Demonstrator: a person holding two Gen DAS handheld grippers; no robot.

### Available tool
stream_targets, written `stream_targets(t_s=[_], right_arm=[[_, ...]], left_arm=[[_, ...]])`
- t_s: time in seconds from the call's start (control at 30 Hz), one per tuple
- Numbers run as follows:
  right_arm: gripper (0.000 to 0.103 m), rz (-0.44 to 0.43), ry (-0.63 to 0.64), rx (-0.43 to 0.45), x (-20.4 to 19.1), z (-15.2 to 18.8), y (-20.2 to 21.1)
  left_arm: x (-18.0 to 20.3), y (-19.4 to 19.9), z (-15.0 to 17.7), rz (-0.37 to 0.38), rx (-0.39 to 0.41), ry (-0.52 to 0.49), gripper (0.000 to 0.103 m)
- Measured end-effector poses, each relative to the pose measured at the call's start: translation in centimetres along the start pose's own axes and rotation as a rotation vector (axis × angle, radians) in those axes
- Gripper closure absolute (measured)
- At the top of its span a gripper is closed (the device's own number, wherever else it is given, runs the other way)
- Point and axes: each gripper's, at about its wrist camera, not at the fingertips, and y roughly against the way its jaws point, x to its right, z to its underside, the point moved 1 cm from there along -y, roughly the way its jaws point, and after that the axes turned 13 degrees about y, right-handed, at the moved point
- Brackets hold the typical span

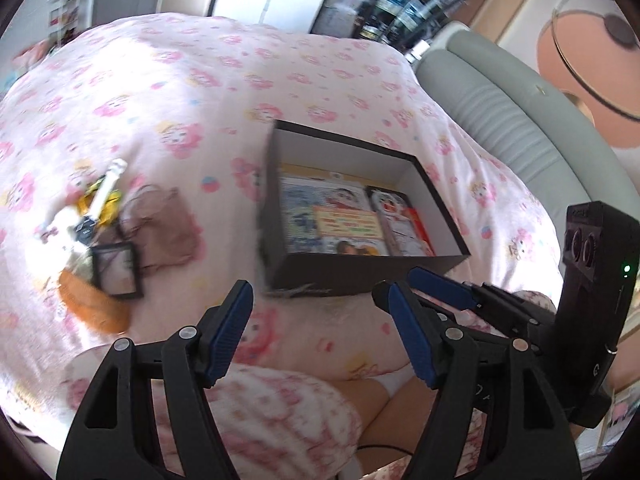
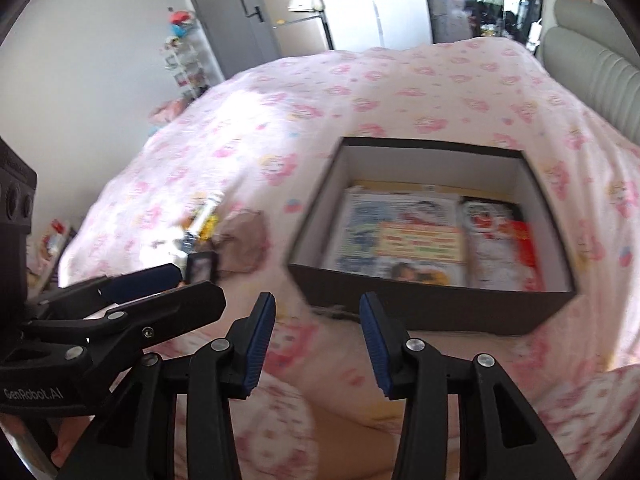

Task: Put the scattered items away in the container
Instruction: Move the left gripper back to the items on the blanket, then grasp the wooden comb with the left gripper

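A black open box (image 1: 360,276) (image 2: 432,308) stands on the pink flowered bedspread, with picture books (image 1: 332,220) (image 2: 400,236) lying flat inside. Left of it lies a small heap: a brown pouch (image 1: 164,224) (image 2: 244,240), a black-framed square (image 1: 116,270) (image 2: 202,266), an orange item (image 1: 92,308), a white tube (image 1: 106,186) and a yellow packet (image 1: 100,200). My left gripper (image 1: 320,312) (image 2: 198,280) hangs open and empty, just in front of the box's near left corner. My right gripper (image 2: 316,320) (image 1: 416,280) is beside it, open and empty, before the box's front wall.
A grey padded headboard (image 1: 500,100) (image 2: 592,72) borders the bed on the right. A person's leg in pink patterned fabric (image 1: 280,412) lies under the grippers. A toy shelf (image 2: 184,52), a grey door (image 2: 228,20) and cabinets stand beyond the bed's far edge.
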Motion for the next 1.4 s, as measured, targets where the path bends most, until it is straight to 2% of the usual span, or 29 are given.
stream_targets(t_s=[0.1, 0.23, 0.33, 0.5, 0.6, 0.7, 0.9, 1.2, 1.23, 1.27, 1.33, 1.4], right_arm=[[0.063, -0.081, -0.006, 0.005, -1.9, -0.7, -1.6], [0.063, -0.130, 0.045, -0.016, -4.9, -2.3, -4.1], [0.063, -0.158, 0.093, -0.040, -7.3, -3.4, -5.9], [0.063, -0.202, 0.157, -0.119, -10.3, -4.8, -10.4], [0.063, -0.211, 0.152, -0.191, -10.5, -4.8, -13.7], [0.063, -0.208, 0.146, -0.256, -10.6, -4.5, -16.5], [0.063, -0.273, 0.143, -0.365, -11.0, -4.2, -21.5], [0.063, -0.476, 0.166, -0.557, -13.0, -3.3, -26.9], [0.063, -0.493, 0.168, -0.588, -13.2, -3.1, -27.7], [0.063, -0.504, 0.170, -0.614, -13.4, -2.9, -28.2], [0.063, -0.503, 0.185, -0.629, -13.7, -2.8, -28.5], [0.063, -0.509, 0.182, -0.608, -13.5, -2.9, -28.1]], left_arm=[[-3.3, 1.0, -0.4, 0.046, -0.017, 0.080, 0.031], [-7.8, 2.7, -0.6, -0.015, 0.029, 0.160, 0.032], [-11.3, 3.4, -0.7, -0.025, 0.049, 0.231, 0.032], [-17.5, 3.4, -1.4, -0.087, 0.070, 0.344, 0.032], [-21.4, 2.2, -1.7, -0.121, 0.051, 0.409, 0.034], [-24.9, 0.6, -1.7, -0.121, 0.024, 0.477, 0.036], [-28.9, -2.7, -1.1, -0.070, -0.042, 0.581, 0.041], [-32.2, -6.7, -1.8, -0.011, -0.097, 0.674, 0.042], [-32.4, -7.1, -2.1, -0.008, -0.096, 0.680, 0.057], [-32.5, -7.3, -2.1, -0.008, -0.087, 0.690, 0.066], [-31.9, -7.7, -2.2, 0.038, -0.106, 0.688, 0.077], [-30.4, -8.0, -2.3, 0.085, -0.138, 0.634, 0.082]])
